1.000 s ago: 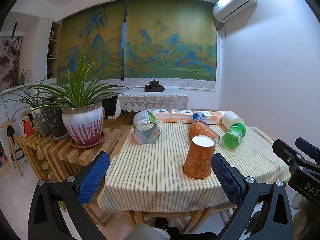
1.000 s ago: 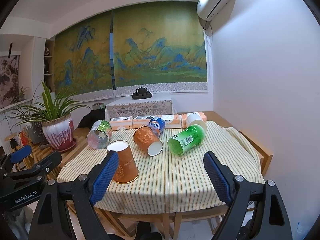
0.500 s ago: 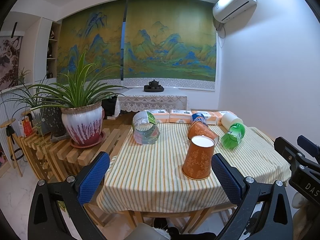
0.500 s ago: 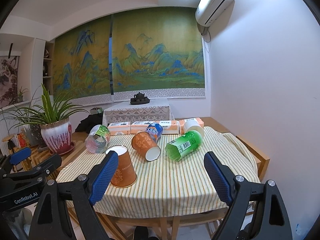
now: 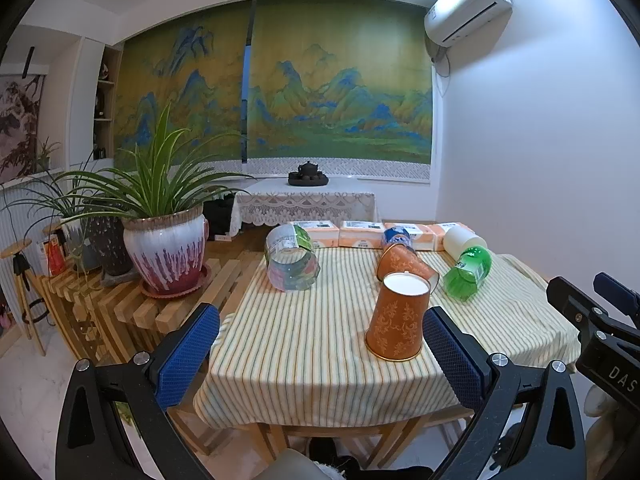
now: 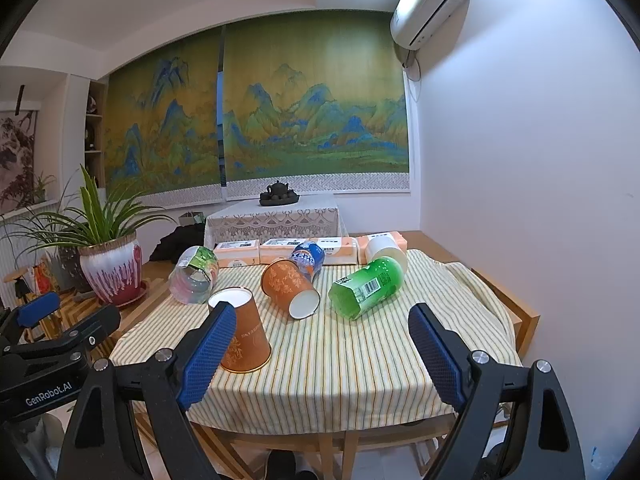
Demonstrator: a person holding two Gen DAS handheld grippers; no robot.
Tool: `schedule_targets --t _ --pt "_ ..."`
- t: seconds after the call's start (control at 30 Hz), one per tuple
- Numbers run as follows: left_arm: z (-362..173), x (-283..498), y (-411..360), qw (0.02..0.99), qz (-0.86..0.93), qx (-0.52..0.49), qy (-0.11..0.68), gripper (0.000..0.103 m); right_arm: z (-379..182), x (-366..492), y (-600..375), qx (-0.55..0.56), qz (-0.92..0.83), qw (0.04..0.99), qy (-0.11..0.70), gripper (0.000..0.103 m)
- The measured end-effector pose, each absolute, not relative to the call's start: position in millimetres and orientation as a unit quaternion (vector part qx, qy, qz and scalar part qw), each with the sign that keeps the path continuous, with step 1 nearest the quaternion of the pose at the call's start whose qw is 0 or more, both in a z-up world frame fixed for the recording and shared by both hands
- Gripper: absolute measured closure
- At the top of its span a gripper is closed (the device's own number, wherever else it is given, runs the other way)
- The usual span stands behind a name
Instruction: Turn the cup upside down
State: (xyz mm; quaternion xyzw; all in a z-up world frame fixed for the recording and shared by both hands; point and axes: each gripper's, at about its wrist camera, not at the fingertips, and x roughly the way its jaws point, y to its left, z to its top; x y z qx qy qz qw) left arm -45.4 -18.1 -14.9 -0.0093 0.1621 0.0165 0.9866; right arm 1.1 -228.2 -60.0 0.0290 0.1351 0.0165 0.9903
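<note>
An orange paper cup (image 5: 398,320) stands upside down, rim on the striped tablecloth (image 5: 312,344), white base up; it also shows in the right wrist view (image 6: 242,332). A second orange cup (image 5: 404,262) lies on its side behind it, also in the right wrist view (image 6: 290,286). My left gripper (image 5: 320,354) is open and empty at the table's near edge, short of the cups. My right gripper (image 6: 320,354) is open and empty, its left finger in front of the upside-down cup.
A green bottle (image 6: 366,286), a blue can (image 6: 308,256), a clear cut bottle (image 6: 194,276) and a white cup (image 6: 384,246) lie on the table. Orange tissue packs (image 6: 304,250) line the far edge. A potted plant (image 5: 164,252) stands on a wooden bench to the left.
Both grippers have drawn back and risen slightly from the table; the cups stay where they were. Both grippers remain open.
</note>
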Motion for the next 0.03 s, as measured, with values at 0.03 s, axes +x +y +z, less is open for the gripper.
schedule_targets --t 0.03 --pt "-15.1 -45.3 -17.9 0.987 0.016 -0.009 0.161 0.000 -60.4 1.3 -228.4 0.030 0.017 0.990 0.136 0.018"
